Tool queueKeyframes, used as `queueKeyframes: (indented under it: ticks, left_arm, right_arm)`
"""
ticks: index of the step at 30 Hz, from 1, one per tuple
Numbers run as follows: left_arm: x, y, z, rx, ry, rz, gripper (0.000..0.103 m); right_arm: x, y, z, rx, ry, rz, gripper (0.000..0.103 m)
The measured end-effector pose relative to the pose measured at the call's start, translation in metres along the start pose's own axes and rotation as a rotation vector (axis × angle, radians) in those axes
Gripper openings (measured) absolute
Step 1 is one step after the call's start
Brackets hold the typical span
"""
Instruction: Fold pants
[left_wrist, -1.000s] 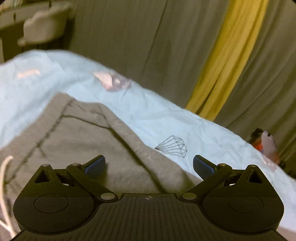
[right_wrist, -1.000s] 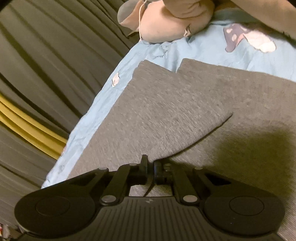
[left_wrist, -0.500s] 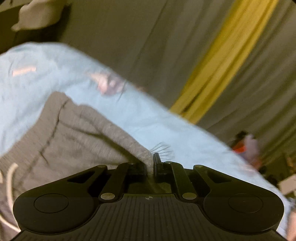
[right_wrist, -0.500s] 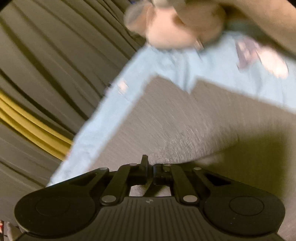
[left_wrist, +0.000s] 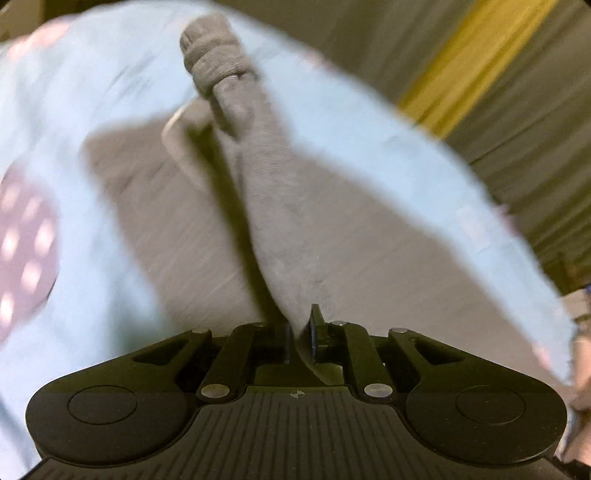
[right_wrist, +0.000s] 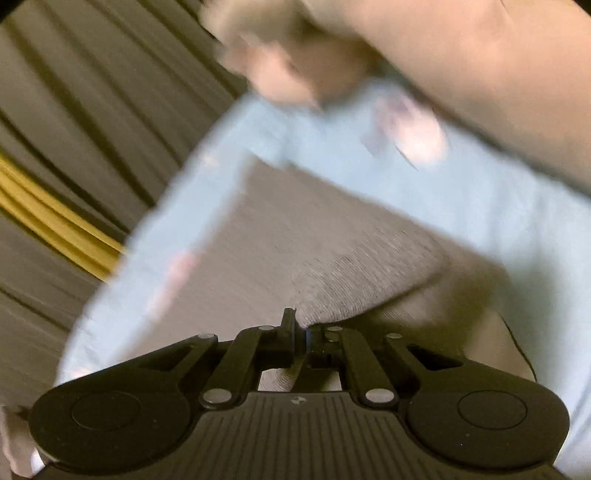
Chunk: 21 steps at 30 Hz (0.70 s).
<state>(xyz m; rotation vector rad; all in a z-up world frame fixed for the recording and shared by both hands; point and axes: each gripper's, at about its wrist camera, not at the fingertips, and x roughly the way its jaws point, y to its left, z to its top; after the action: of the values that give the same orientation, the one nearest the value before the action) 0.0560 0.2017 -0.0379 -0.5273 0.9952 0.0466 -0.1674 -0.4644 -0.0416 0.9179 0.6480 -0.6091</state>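
The grey pants (left_wrist: 280, 206) lie on a light blue sheet (left_wrist: 110, 295). In the left wrist view a bunched strip of the grey cloth, with the gathered waistband at its far end, rises to my left gripper (left_wrist: 300, 325). The pads pinch that cloth, though the jaws are opening slightly. A white drawstring (left_wrist: 173, 125) shows beside the strip. In the right wrist view my right gripper (right_wrist: 301, 328) is shut on a folded edge of the pants (right_wrist: 351, 280), lifted off the flat layer below. Both views are motion-blurred.
Grey curtains (left_wrist: 369, 37) with a yellow band (left_wrist: 454, 66) hang beyond the bed's edge; they appear as grey curtains (right_wrist: 92, 110) in the right view too. A blurred beige soft thing (right_wrist: 295, 74) lies at the far end of the sheet (right_wrist: 480, 206).
My left gripper went from wide open to shut on the pants' edge, then swept across the bed, dragging a strip of cloth. My right gripper, still shut on the cloth, moved and rose slightly.
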Motion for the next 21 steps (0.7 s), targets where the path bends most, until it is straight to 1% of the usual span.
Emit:
queueKeyframes:
  ticks: [1,2,3,4,5,6,8,9,10,11,12,13,14,15,17,18,20,21]
  left_arm:
    - [0.003,0.005,-0.003,-0.003,-0.003,0.013,0.02]
    - [0.004,0.009,-0.005,-0.014,-0.018,0.005,0.024]
    - [0.002,0.014,-0.003,-0.055,-0.025,-0.018,0.027]
    - [0.0,0.016,-0.001,-0.089,-0.045,-0.036,0.032]
    - [-0.002,0.019,0.003,-0.111,-0.082,-0.043,0.047]
    - [-0.003,0.02,0.007,-0.123,-0.123,-0.022,0.061]
    - [-0.003,0.022,0.016,-0.128,-0.212,0.022,0.073]
    - [0.0,0.023,0.02,-0.139,-0.224,0.03,0.073]
    - [0.004,0.025,0.026,-0.155,-0.22,0.027,0.073]
    - [0.01,0.028,0.031,-0.175,-0.2,0.013,0.07]
    - [0.016,0.028,0.033,-0.202,-0.181,0.0,0.064]
    - [0.02,0.032,0.035,-0.224,-0.17,-0.018,0.061]
    - [0.024,0.032,0.037,-0.231,-0.166,-0.014,0.051]
    - [0.024,0.031,0.038,-0.229,-0.165,-0.001,0.034]
    - [0.019,0.031,0.036,-0.202,-0.146,0.005,0.013]
    - [0.015,0.033,0.038,-0.203,-0.145,-0.012,0.013]
    - [-0.001,0.038,0.039,-0.22,-0.181,-0.06,0.013]
    - [-0.011,0.04,0.039,-0.224,-0.204,-0.096,0.013]
  right_arm:
    - [0.006,-0.005,-0.003,0.011,0.021,-0.023,0.005]
    - [0.008,-0.007,-0.006,0.016,0.021,-0.027,0.005]
    - [0.008,-0.009,-0.007,0.024,0.017,-0.015,0.006]
    - [0.007,-0.009,-0.007,0.028,0.014,-0.008,0.008]
    - [0.007,-0.009,-0.005,0.029,0.013,-0.002,0.01]
    - [0.007,-0.008,-0.004,0.029,0.017,0.008,0.01]
    - [0.006,-0.009,-0.005,0.036,0.034,0.027,0.021]
    - [0.008,-0.01,-0.005,0.049,0.037,0.046,0.023]
    - [0.01,-0.013,-0.007,0.067,0.041,0.06,0.023]
    - [0.014,-0.014,-0.007,0.089,0.039,0.07,0.023]
    - [0.016,-0.015,-0.006,0.106,0.035,0.078,0.023]
    - [0.018,-0.015,-0.006,0.12,0.028,0.088,0.02]
    - [0.019,-0.014,-0.006,0.126,0.017,0.086,0.007]
    - [0.019,-0.012,-0.006,0.119,0.008,0.074,0.005]
    - [0.019,0.0,-0.004,0.065,-0.004,0.032,0.005]
    - [0.017,0.008,-0.004,0.021,-0.015,0.01,0.005]
    - [0.007,0.03,-0.002,-0.09,-0.067,-0.029,0.005]
    - [-0.002,0.037,-0.001,-0.121,-0.1,-0.009,0.005]
